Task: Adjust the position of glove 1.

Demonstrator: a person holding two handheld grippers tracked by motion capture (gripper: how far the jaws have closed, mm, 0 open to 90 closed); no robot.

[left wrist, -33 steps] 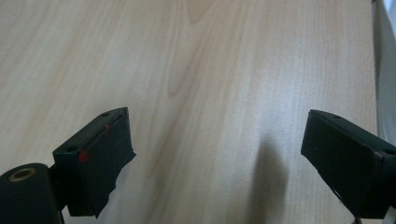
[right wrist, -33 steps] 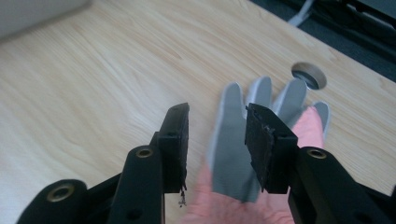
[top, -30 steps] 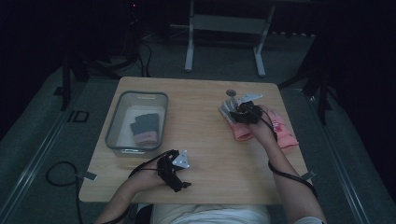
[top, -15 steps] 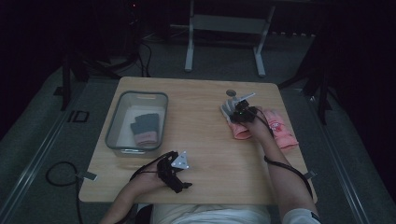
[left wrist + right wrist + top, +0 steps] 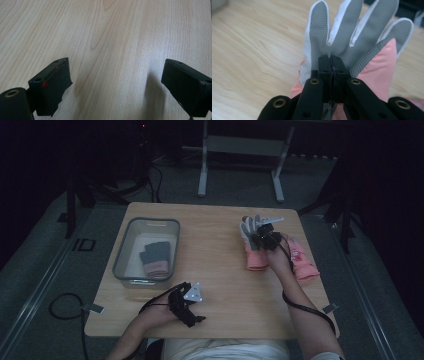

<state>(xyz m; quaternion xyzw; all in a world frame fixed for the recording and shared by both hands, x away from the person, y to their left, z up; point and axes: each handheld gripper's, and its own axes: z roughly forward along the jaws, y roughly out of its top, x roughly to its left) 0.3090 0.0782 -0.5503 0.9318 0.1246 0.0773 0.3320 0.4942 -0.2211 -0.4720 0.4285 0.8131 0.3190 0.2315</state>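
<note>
1. The right gripper (image 5: 261, 239) sits in the upper right of the high view, over a pink and grey glove (image 5: 253, 251) that lies on the wooden table (image 5: 215, 235).
2. In the right gripper view, its two black jaws have just been closing and now meet at the centre of the frame, pinching a fold of the glove (image 5: 352, 42) at the palm, just below the grey fingers.
3. The glove's grey, white-edged fingers spread toward the top of that frame; its pink part runs down the right side.
4. A second pink glove (image 5: 301, 261) lies just right of the first in the high view.
5. The left gripper (image 5: 189, 300) rests at the lower centre of the high view; in the left gripper view (image 5: 117, 82) its jaws stand wide apart over bare wood, holding nothing.
6. A clear bin (image 5: 131, 251) at centre left holds a dark and pink glove (image 5: 154, 259).
</note>
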